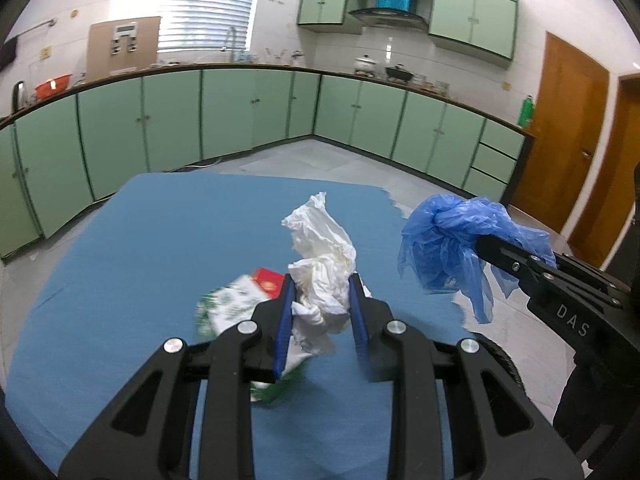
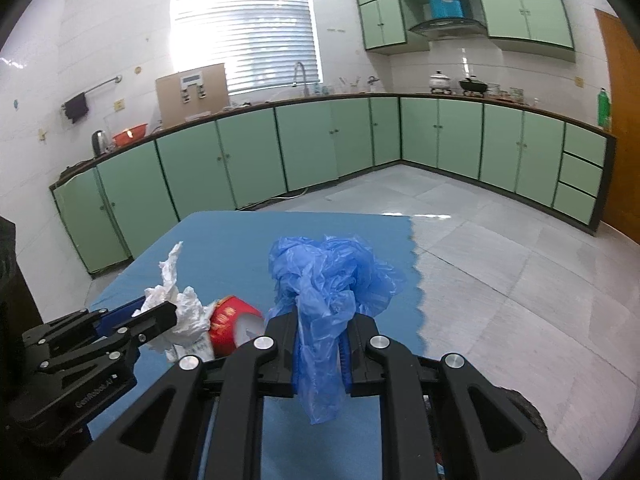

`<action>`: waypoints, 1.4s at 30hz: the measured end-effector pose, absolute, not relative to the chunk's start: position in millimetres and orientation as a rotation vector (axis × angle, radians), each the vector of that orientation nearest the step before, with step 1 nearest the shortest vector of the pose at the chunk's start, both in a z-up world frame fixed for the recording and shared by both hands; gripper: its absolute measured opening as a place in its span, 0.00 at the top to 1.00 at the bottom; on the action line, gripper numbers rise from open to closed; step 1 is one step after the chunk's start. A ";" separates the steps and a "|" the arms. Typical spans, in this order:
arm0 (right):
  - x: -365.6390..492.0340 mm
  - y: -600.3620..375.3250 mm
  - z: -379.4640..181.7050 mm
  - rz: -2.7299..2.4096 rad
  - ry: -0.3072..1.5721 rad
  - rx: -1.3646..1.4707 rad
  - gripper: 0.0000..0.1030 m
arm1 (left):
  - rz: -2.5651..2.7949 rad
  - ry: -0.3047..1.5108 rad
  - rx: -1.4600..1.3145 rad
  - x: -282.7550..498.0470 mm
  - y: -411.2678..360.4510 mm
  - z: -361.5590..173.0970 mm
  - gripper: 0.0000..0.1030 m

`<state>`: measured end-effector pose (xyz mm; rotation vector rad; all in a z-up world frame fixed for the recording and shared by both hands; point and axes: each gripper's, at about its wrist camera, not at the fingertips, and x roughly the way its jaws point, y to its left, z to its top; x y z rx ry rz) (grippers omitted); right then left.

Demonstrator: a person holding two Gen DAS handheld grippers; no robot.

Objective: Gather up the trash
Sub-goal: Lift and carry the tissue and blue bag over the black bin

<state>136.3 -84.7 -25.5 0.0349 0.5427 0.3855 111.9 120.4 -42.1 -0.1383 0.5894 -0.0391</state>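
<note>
My left gripper (image 1: 322,292) is shut on a crumpled white tissue (image 1: 320,256), lifted above the blue table (image 1: 160,248). Under it a green-and-white carton (image 1: 228,308) with a red patch (image 1: 270,282) lies on the table. My right gripper (image 2: 322,328) is shut on a crumpled blue plastic bag (image 2: 332,276), held over the table's right edge. From the left wrist view the blue bag (image 1: 444,248) hangs at the right in the right gripper (image 1: 486,246). The right wrist view shows the left gripper (image 2: 160,314) with the tissue (image 2: 180,304) and a red paper cup (image 2: 234,324) beside it.
Green base cabinets (image 2: 320,144) run along the walls behind a grey tiled floor (image 2: 500,264). A wooden door (image 1: 568,128) stands at the right. A dark round object (image 2: 524,408) lies by the table's near right corner.
</note>
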 end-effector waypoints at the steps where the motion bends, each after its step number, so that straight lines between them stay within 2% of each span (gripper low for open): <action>1: 133.8 -92.9 -25.4 0.373 0.541 0.038 0.86 | -0.055 0.590 -0.138 111.7 112.4 -42.3 0.75; 16: 100.5 -213.7 -36.2 0.170 0.549 0.093 0.86 | -0.277 0.591 -0.079 112.3 1.5 -50.6 0.75; 25: 89.1 -265.0 -47.7 0.070 0.570 0.122 0.86 | -0.393 0.639 -0.043 118.1 -62.2 -73.0 0.75; 42: 89.1 -308.0 -86.9 -0.003 0.645 0.154 0.86 | -0.450 0.711 0.019 135.1 -113.6 -108.0 0.75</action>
